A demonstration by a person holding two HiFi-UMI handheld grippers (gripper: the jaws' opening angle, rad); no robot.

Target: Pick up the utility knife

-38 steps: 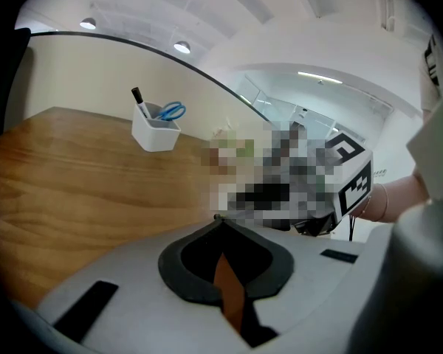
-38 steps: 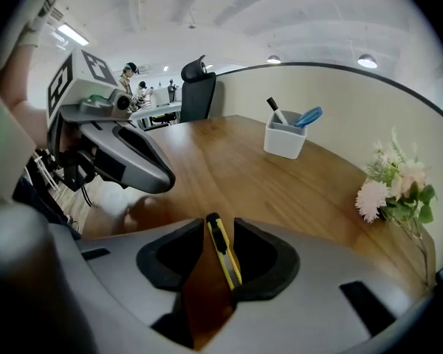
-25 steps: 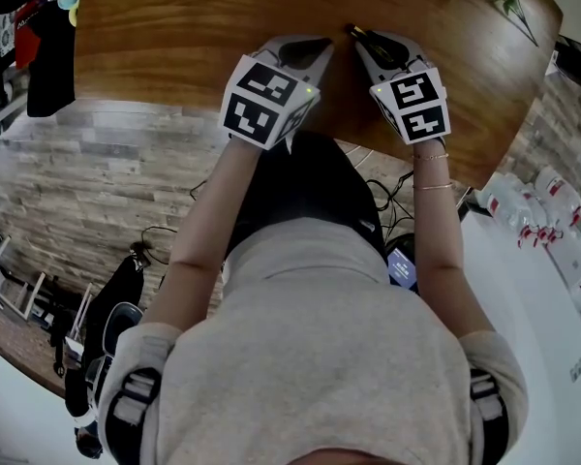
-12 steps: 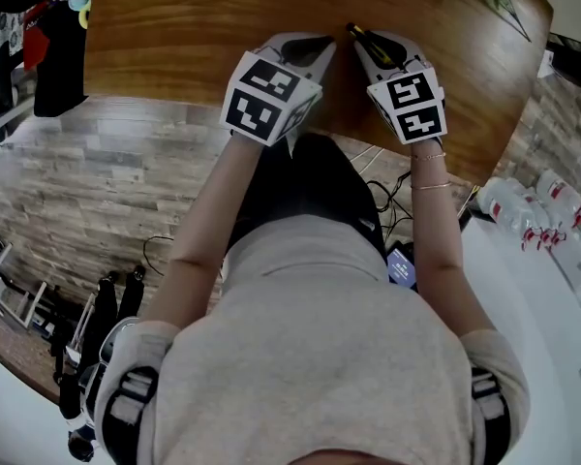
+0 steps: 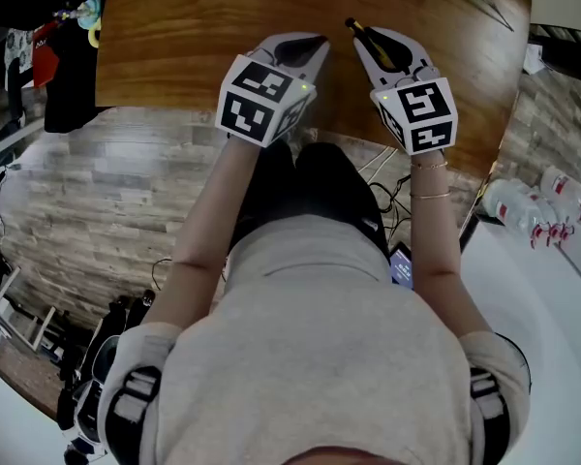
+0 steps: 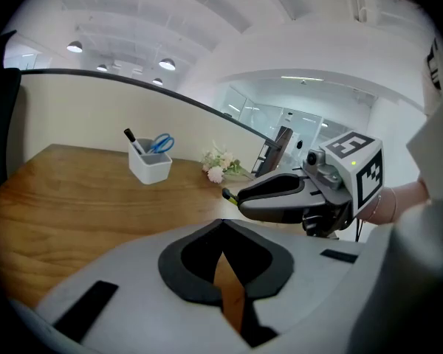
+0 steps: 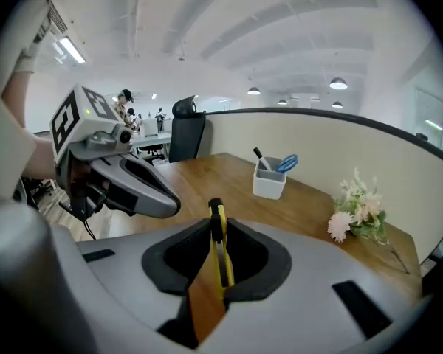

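Note:
The utility knife, yellow with a black slider, stands pinched between the pads of my right gripper, its dark tip poking out past the jaws. In the head view the knife is held above the wooden table in the right gripper. My left gripper hovers just left of it. In the left gripper view its fingertips meet with nothing between them. There the right gripper shows at the right, with the knife tip sticking out.
A white holder with blue scissors and a pen stands at the table's far side, pale flowers beside it. Cables lie on the floor by the near table edge, and bottles stand on a white surface at the right.
Both grippers have risen above the table. The right one lifted the knife with it and stays shut on it. The left stays shut and empty.

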